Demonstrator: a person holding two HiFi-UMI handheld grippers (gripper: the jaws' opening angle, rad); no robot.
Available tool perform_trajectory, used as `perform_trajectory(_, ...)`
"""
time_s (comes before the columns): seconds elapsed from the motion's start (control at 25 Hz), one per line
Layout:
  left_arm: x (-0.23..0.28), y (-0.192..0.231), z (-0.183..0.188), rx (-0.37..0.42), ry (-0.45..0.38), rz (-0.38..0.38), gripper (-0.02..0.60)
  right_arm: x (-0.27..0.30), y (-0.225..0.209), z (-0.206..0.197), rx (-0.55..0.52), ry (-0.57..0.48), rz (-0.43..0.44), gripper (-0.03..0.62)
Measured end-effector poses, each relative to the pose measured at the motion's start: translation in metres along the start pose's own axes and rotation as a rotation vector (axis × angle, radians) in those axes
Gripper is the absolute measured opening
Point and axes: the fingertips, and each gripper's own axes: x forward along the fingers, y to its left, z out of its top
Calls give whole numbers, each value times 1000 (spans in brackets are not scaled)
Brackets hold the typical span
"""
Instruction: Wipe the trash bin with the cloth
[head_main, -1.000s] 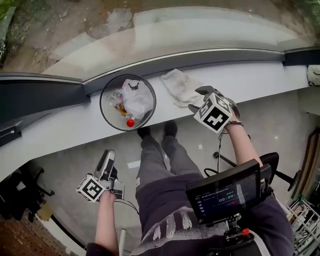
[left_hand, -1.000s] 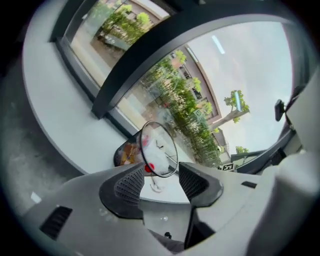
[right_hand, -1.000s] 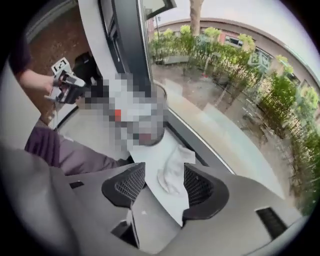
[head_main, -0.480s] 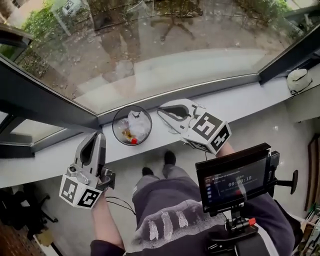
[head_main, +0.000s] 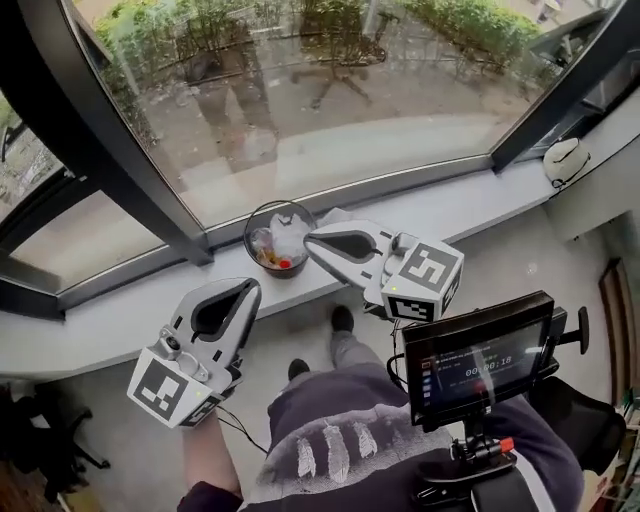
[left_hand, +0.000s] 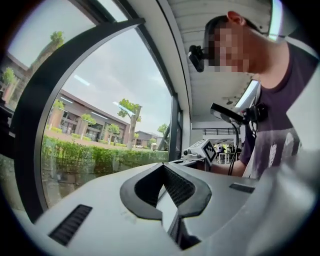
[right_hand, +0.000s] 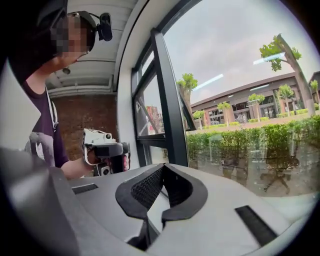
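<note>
A round clear trash bin (head_main: 279, 238) with a white bag and scraps inside stands on the white window sill (head_main: 110, 320). Just right of it, a pale corner of the cloth (head_main: 334, 214) shows on the sill; my right gripper hides the rest. My right gripper (head_main: 312, 246) hangs in the air in front of the bin, pointing left, jaws shut and empty. My left gripper (head_main: 254, 289) is raised lower left of the bin, also shut with nothing held. In their own views the left gripper (left_hand: 162, 168) and the right gripper (right_hand: 163, 168) face the window, and each sees the other.
A white cap (head_main: 566, 160) lies at the sill's far right. A dark window post (head_main: 110, 130) rises left of the bin. A monitor (head_main: 478, 362) is mounted at the person's chest. The grey floor (head_main: 500, 260) lies below the sill.
Both grippers have risen from low positions to chest height and their jaws have closed. The right gripper came up off the cloth on the sill. The head view has tilted up towards the window.
</note>
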Motion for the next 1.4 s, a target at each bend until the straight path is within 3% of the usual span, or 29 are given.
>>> perform_trajectory(0.12,-19,-1,1,-9,-16,-10,-3,9,37,11,-26,15,6,0)
perform_trajectory(0.28,-27,-15,23,55,-47,-41,-3,-4,62,28,-81,26,-30,0)
perform_trajectory(0.48,-22,-53,47,85,-83,-73,-3,-44,80,50,-82,-60,-29,0)
perform_trajectory(0.76,25,-107,28,126,-13,-132,-3,-123,69,26,49,-192,-86,0)
perform_trajectory(0.92,61,-172,27,146,34,-177,-3,-204,70,22,233,-305,-70,0)
perform_trajectory(1.12,98,-250,7,141,126,-228,-3,-295,74,-10,378,-396,-91,0)
perform_trajectory(1.24,108,-286,-4,155,173,-215,-3,-328,74,-32,445,-411,-73,0)
perform_trajectory(1.4,99,-302,-2,146,209,-149,-3,-338,84,-38,471,-406,-27,0)
